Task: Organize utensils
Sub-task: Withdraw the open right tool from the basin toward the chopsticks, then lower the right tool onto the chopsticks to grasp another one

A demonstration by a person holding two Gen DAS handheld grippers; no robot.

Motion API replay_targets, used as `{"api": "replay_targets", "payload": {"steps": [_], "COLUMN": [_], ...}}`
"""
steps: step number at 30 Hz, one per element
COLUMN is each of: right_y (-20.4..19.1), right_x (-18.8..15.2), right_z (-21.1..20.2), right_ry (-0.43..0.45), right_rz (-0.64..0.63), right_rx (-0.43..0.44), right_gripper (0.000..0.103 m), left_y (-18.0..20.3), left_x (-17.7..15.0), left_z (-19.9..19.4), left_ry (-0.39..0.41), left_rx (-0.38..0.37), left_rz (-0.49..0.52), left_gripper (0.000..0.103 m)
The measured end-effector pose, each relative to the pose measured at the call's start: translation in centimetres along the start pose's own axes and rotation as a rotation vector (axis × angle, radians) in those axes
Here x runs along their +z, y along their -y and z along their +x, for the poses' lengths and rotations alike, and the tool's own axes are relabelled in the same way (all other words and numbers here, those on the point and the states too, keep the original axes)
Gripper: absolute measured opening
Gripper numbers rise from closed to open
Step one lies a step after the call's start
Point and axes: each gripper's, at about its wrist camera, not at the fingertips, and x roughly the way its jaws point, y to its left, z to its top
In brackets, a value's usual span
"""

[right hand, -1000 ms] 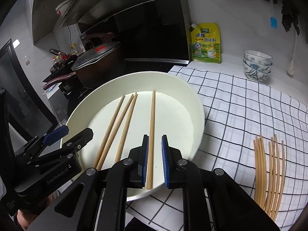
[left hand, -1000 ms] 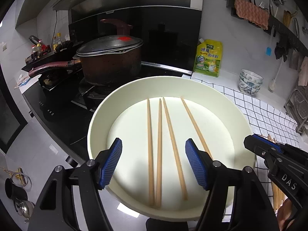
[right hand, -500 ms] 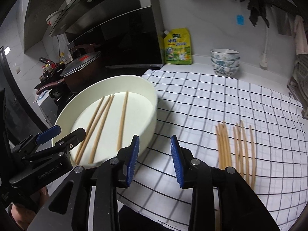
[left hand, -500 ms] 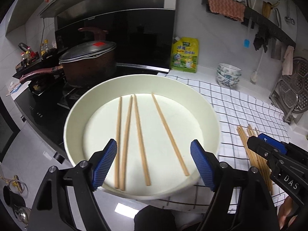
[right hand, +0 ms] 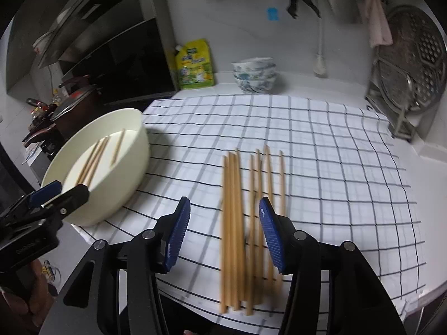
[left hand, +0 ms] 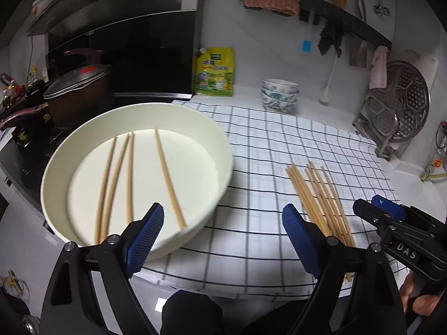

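Both grippers have swung from over the basin toward the checked cloth. Right gripper hovers over loose chopsticks on the cloth, fingers just opened, apart, empty. Left gripper fingers also just widened, empty. Four chopsticks lie in the basin.
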Motion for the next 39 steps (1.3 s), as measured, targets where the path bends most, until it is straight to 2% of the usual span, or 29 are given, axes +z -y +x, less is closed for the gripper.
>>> {"api": "replay_targets", "payload": {"steps": [4, 11, 28, 39], "right_y": [2.4, 5.3, 6.4, 7.4], "right_x": [-1.1, -2.3, -3.1, -3.4], "right_z": [0.3, 1.2, 5.9, 6.5], "right_ry": [-0.022, -0.044, -0.126, -0.137], "right_rz": [0.027, 0.060, -0.008, -0.015], "right_rx": [-0.032, -0.068, -0.137, -0.177], "right_gripper": [0.050, 0.052, 0.052, 0.052], "left_y": [1.8, 4.4, 7.2, 8.4], "left_x": [-0.5, -1.5, -3.2, -4.2], "left_z": [0.4, 2.3, 6.1, 8.3], "left_ry": [-0.012, -0.064, -0.147, -0.178], "left_rx": [-0.037, -0.054, -0.039, -0.022], "left_rz": [0.001, 0.035, 0.063, 0.067], "left_gripper": [0.090, 0.090, 0.092, 0.092]}}
